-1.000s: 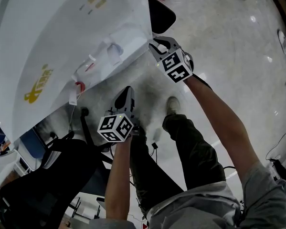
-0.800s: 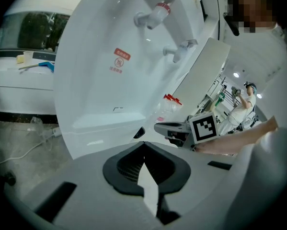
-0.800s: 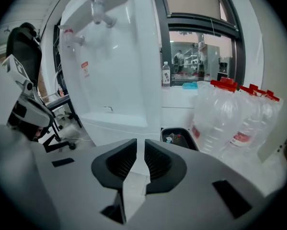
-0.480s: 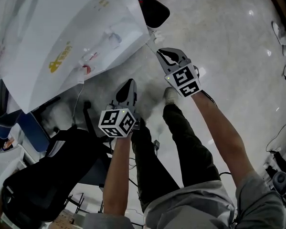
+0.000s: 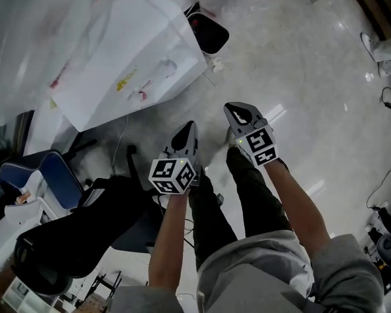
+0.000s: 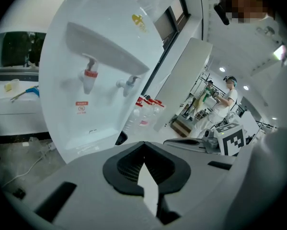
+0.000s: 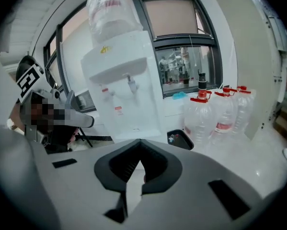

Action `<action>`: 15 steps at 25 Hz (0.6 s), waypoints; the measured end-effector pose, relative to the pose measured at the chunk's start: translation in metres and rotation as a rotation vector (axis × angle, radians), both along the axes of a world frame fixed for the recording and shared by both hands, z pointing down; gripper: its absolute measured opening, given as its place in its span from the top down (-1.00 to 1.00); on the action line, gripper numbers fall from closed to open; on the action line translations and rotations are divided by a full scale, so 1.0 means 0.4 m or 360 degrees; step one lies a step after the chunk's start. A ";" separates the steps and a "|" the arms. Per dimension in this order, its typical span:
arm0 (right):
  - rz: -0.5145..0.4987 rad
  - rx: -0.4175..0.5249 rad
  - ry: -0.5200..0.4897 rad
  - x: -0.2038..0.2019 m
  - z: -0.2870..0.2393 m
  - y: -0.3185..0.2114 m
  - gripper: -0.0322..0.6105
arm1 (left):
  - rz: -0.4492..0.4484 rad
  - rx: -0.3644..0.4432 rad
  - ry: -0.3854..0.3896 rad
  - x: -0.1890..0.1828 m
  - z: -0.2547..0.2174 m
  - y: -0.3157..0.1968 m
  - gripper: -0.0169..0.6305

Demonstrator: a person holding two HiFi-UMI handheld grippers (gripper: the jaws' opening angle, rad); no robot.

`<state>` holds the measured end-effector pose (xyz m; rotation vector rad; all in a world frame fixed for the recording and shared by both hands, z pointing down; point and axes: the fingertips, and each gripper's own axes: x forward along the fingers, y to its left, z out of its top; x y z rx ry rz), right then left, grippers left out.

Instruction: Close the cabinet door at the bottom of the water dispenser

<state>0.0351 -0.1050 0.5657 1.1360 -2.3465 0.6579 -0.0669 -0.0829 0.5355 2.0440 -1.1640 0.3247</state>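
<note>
Head view: the left gripper (image 5: 189,128) and right gripper (image 5: 238,111) hang over the floor, well apart from the dispenser (image 5: 126,70), and neither touches it.

Left gripper view: the jaws are pressed together on nothing. The dispenser stands ahead, and its bottom door (image 6: 86,134) reads as flush with the front.

Right gripper view: these jaws are also closed and empty. The door on the dispenser looks shut flat, though it is too small to be sure. The closing seems done, and likely only a check is left.
</note>
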 end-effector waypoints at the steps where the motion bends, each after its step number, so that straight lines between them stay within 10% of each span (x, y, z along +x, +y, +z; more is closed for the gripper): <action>1: 0.0011 -0.0013 -0.0018 -0.003 -0.020 0.014 0.87 | 0.0005 0.0001 -0.0002 0.005 -0.020 0.004 0.92; 15: 0.0076 -0.0001 -0.0185 -0.046 -0.391 0.084 0.87 | 0.0108 0.0103 -0.0012 0.042 -0.344 0.019 0.93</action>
